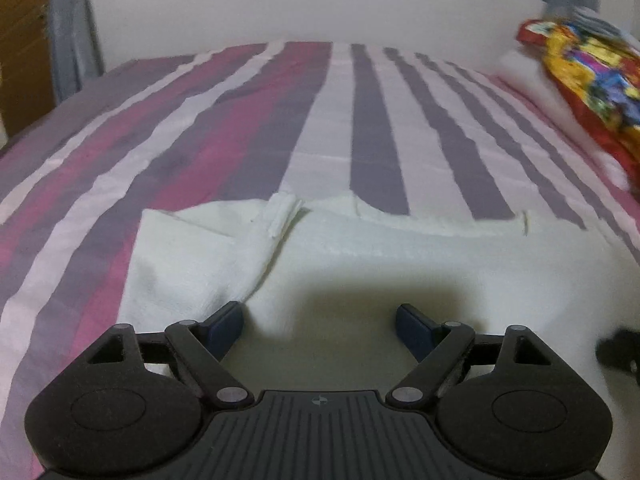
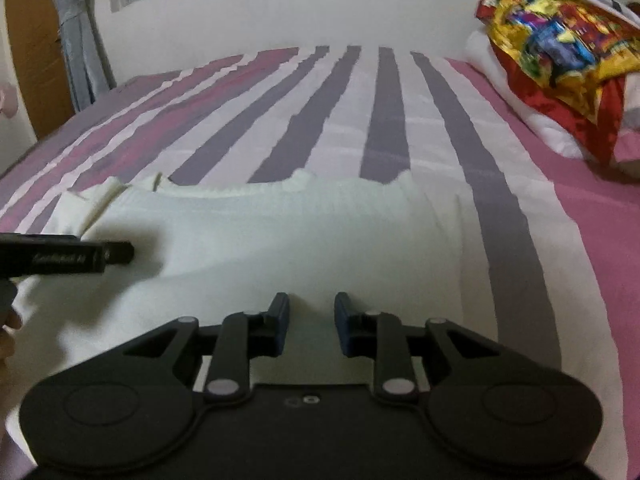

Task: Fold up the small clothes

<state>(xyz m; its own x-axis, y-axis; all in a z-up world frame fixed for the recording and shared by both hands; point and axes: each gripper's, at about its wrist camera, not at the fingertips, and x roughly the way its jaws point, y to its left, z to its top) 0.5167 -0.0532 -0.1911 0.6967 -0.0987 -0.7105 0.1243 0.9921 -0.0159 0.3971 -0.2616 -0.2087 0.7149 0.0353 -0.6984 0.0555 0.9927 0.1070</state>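
A white garment (image 1: 400,264) lies spread flat on a bed (image 1: 240,128) covered with a sheet striped in pink, grey and white. In the left wrist view its left part is folded over, with a narrow strip of fabric lying across the fold, and its far edge runs across the stripes.

The left tongs (image 1: 320,326) hang just above the near part of the garment with their blue pads wide apart and nothing between them; their shadow falls on the cloth below.

The right tongs (image 2: 308,324) stand over the near edge of the same garment, their pads a narrow gap apart, with only the white cloth showing in the gap. The pads do not press on it.

In the right wrist view the left tongs come in from the left edge as a dark bar, with part of a hand (image 2: 8,332) below them.

At the far right of the bed lies a bright red and yellow patterned cloth (image 2: 560,40) on white bedding (image 2: 516,92).
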